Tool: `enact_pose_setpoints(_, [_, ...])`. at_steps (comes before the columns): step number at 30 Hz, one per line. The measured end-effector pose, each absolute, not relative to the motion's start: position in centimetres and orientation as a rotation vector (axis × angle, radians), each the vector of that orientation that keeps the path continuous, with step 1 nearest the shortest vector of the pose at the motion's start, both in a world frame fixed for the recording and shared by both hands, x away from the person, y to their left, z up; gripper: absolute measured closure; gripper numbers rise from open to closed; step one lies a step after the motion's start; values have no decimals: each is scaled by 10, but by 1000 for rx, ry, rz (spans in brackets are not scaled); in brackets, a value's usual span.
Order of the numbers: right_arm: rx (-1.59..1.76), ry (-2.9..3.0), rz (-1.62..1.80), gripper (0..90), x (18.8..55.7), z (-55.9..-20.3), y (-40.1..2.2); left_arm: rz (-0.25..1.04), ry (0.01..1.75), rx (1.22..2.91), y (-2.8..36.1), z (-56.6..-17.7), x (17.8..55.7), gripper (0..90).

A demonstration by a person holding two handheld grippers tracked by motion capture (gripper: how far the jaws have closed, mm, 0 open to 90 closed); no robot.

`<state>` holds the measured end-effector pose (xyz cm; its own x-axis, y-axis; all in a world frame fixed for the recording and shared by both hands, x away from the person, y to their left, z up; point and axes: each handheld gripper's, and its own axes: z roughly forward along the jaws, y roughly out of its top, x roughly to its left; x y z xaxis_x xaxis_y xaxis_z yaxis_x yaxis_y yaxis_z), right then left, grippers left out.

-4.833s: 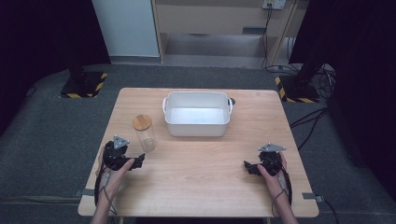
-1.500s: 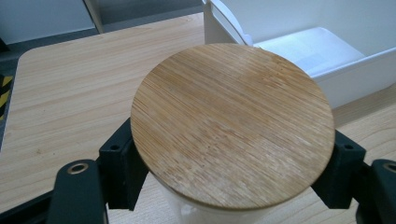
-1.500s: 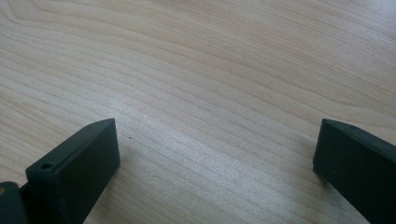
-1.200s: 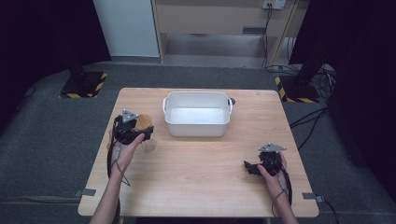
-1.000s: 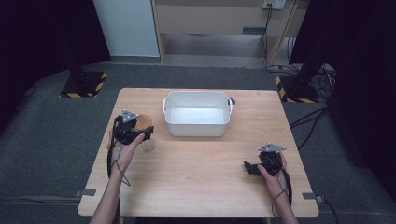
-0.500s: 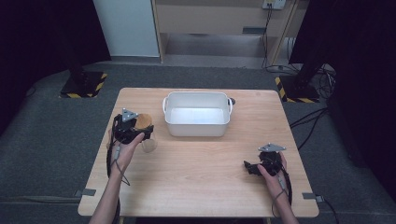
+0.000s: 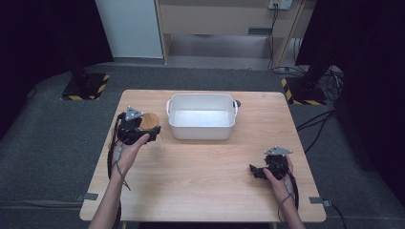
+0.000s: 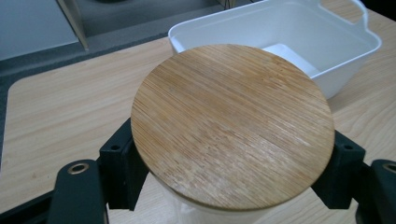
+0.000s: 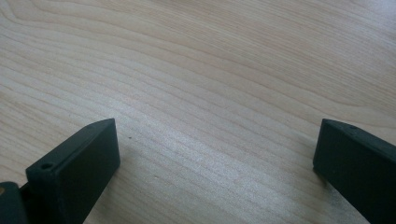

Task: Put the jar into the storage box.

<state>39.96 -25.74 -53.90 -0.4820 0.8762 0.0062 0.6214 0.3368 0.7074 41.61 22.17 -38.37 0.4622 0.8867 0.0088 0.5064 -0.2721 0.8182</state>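
Note:
A glass jar [image 7: 155,141] with a round bamboo lid [image 7: 150,120] stands on the table's left side, just left of the white basin. My left gripper [image 7: 148,130] sits around it, one black jaw on each side just under the lid [image 8: 232,122]; their inner faces are hidden beneath the lid's edge and look pressed to the jar. My right gripper [image 7: 255,171] rests low at the table's front right. Its jaws stand wide apart over bare wood [image 9: 215,93], with nothing between them.
A white rectangular basin [image 7: 200,98] with handles stands at the table's back middle, close to the right of the jar; its near corner [image 8: 187,35] lies just beyond the lid. Bare wooden table top [image 7: 205,167] stretches between the two hands.
Since 4.8 s ago my left gripper has moved from the front left up to the jar. Over the last second nothing has visibly moved. The right gripper has stayed put.

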Motion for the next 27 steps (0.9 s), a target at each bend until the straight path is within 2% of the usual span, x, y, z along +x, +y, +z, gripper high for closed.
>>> enact_pose_setpoints(14, [1324,2230,929,7,400,-539,-257,615,1059,1979,186,-341,418,245])
enact_pose_setpoints(27, [1324,2230,929,7,400,-539,-257,607,1002,1998,154,-320,442,245])
